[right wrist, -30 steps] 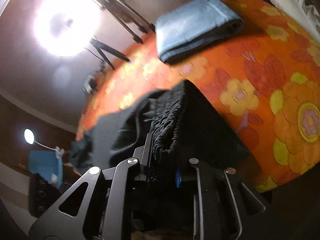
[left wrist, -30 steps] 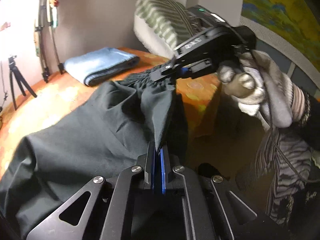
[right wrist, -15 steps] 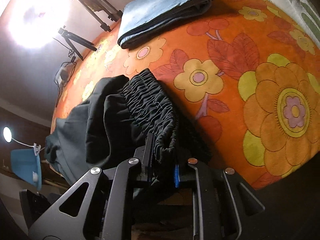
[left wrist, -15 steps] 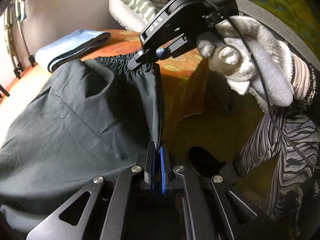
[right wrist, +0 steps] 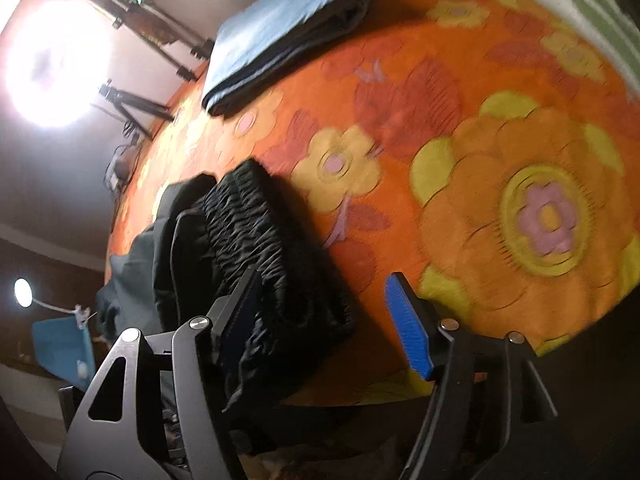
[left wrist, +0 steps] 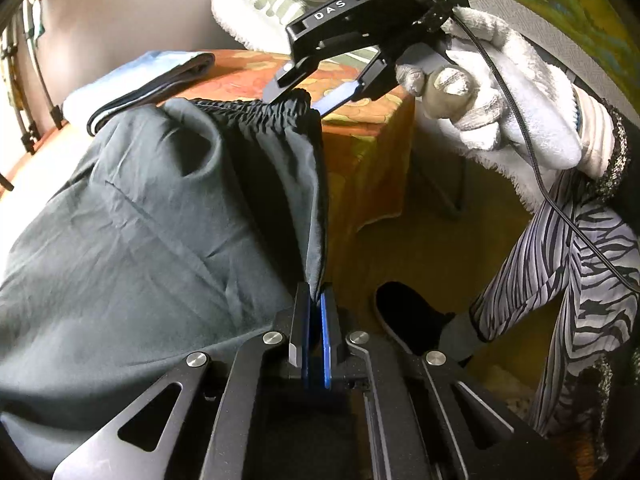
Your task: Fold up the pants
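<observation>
Black woven fabric, thin and limp: the pants (left wrist: 160,216) look light, soft and fairly slick, so they will likely sag and slide wherever unsupported. They lie spread over the tabletop with the orange floral cloth (right wrist: 500,184), one side edge hanging off the near corner. Gathered elastic waistband (right wrist: 248,232) is the thickest, grippiest part, probably the best place to take hold; a plain edge pinch works but may slip.

Left hand-held gripper (left wrist: 315,300) is pressed together on the pants' side edge, fabric pinched between the blue pads and pulled taut up toward the waistband. It points steeply down at the cloth.

Right hand-held gripper (left wrist: 308,98), held in a white-gloved hand (left wrist: 500,104), sits at the waistband corner, tilted down over the table corner. Its jaws are opening: in the right wrist view the blue pad (right wrist: 408,328) stands clear of the fabric, while the bunched waistband rests against the other finger, no longer squeezed.

Folded blue towel (right wrist: 280,32) lies well apart at the far side. Person's striped leg (left wrist: 560,264) stands beside the table.
</observation>
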`<move>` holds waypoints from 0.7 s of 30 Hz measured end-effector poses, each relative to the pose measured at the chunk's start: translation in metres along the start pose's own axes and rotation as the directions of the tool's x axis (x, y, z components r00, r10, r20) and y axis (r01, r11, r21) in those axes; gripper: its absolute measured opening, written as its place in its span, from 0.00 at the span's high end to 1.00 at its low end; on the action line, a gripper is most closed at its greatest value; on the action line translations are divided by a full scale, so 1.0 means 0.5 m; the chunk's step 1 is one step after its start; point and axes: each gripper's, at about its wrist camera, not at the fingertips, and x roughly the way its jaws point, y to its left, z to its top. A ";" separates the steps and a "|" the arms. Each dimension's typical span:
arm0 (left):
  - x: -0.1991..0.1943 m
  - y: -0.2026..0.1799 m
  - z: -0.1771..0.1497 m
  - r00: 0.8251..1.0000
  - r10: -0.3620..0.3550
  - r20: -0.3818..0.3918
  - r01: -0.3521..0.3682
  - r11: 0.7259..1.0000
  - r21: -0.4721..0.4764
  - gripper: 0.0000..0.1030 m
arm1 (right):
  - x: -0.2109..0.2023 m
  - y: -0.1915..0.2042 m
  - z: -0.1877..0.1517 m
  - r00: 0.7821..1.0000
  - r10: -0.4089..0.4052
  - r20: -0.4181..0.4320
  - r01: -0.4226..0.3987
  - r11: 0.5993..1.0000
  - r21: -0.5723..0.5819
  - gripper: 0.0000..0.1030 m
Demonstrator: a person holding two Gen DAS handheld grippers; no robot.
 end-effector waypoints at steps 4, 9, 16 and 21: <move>0.001 0.001 -0.001 1.000 -0.001 -0.002 0.001 1.000 -0.002 0.97 | 0.019 0.016 -0.007 0.999 0.007 -0.033 -0.007 1.000 -0.017 0.34; 0.003 0.001 -0.001 1.000 -0.001 -0.002 0.001 1.000 -0.003 0.97 | 0.024 0.030 -0.013 1.000 0.005 -0.029 -0.006 0.999 -0.047 0.31; 0.008 0.002 -0.006 1.000 0.001 -0.011 -0.001 1.000 -0.006 0.97 | 0.036 0.036 -0.032 0.997 0.065 -0.034 -0.066 0.997 -0.026 0.67; 0.005 0.003 -0.006 1.000 0.006 -0.014 -0.006 1.000 0.002 0.96 | 0.012 0.053 -0.046 0.997 0.066 0.042 -0.064 0.997 -0.030 0.78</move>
